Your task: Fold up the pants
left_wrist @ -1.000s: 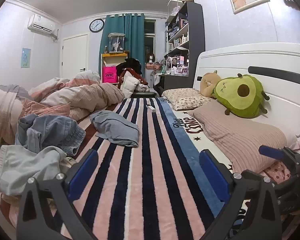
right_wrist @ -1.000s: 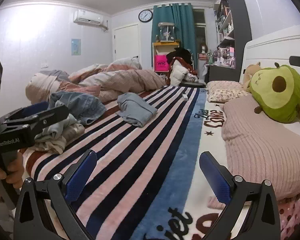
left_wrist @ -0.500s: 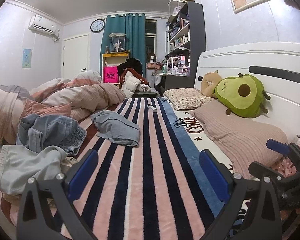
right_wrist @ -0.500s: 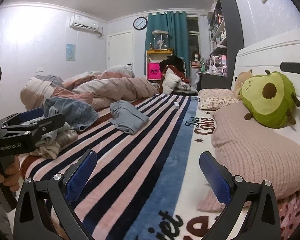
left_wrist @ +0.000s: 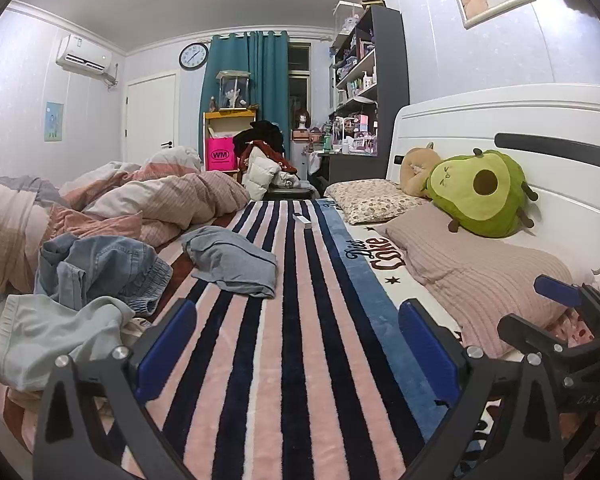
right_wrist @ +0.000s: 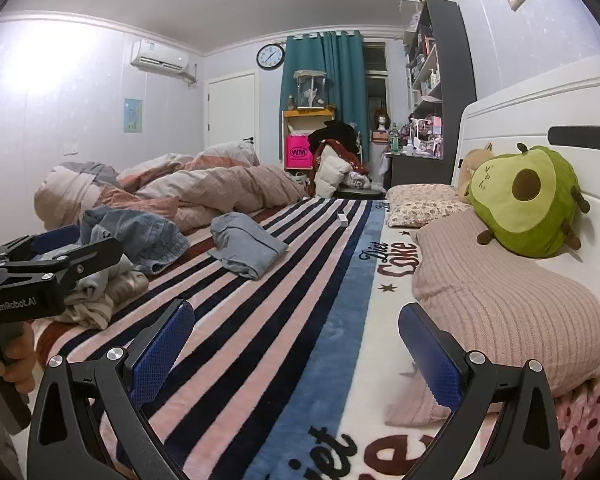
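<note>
Hovering over the bed, both grippers were spread wide with nothing between their blue pads: the left gripper sat low over the striped blanket, and the right gripper was near the blanket's blue edge. As for progress, a grey-blue garment lay on the stripes well ahead of both grippers, bundled into a loose, roughly rectangular packet with soft rounded edges. It could've been pants already folded, or just something dropped in a heap, honestly hard to call from here. Off to the left was a crumpled pile: faded denim with a gathered, elasticated waistband on top, and a paler, smoother piece slumped below it with some beige fabric underneath. That pile was clearly not folded, so if those were pants too, there was work left. The blanket looked plush and fleecy, with pink, navy and white stripes. A ribbed pinkish pillow and a squishy avocado plush sat by the white headboard, and a rumpled duvet was behind the pile.
</note>
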The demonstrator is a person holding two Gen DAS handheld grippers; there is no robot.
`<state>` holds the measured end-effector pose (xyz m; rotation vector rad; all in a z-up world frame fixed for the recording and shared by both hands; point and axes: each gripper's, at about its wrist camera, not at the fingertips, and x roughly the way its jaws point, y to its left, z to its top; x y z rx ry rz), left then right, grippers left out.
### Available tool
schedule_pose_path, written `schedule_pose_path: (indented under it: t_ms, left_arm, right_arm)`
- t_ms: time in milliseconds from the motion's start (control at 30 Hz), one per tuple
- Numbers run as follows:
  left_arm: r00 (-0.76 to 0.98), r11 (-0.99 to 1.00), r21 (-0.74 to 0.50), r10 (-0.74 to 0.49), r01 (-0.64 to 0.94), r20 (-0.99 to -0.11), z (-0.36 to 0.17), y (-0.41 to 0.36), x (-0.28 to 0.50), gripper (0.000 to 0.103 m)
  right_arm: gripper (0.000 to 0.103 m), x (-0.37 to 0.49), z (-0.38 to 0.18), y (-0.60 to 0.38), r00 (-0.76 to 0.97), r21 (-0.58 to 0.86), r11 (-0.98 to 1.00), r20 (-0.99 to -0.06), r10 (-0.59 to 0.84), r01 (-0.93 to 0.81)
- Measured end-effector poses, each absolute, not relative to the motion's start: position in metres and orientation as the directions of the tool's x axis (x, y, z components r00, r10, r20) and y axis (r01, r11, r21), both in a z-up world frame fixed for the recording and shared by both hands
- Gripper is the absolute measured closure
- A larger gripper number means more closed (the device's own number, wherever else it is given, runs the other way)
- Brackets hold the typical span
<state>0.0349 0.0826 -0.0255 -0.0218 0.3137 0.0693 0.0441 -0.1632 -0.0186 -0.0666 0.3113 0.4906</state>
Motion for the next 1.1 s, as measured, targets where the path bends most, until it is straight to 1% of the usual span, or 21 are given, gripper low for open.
schedule_pose_path:
  t_ms: [1100]
  left_arm:
    - [0.947, 0.998, -0.020, 0.053, -0.062, -0.317, -0.0295, 0.0791, 0.0340, 0.003]
  right_arm:
    - [0.001, 0.0408, -0.0127, -0.1620, 0.837, 0.026, 0.885, -0.313, 0.449, -0.465]
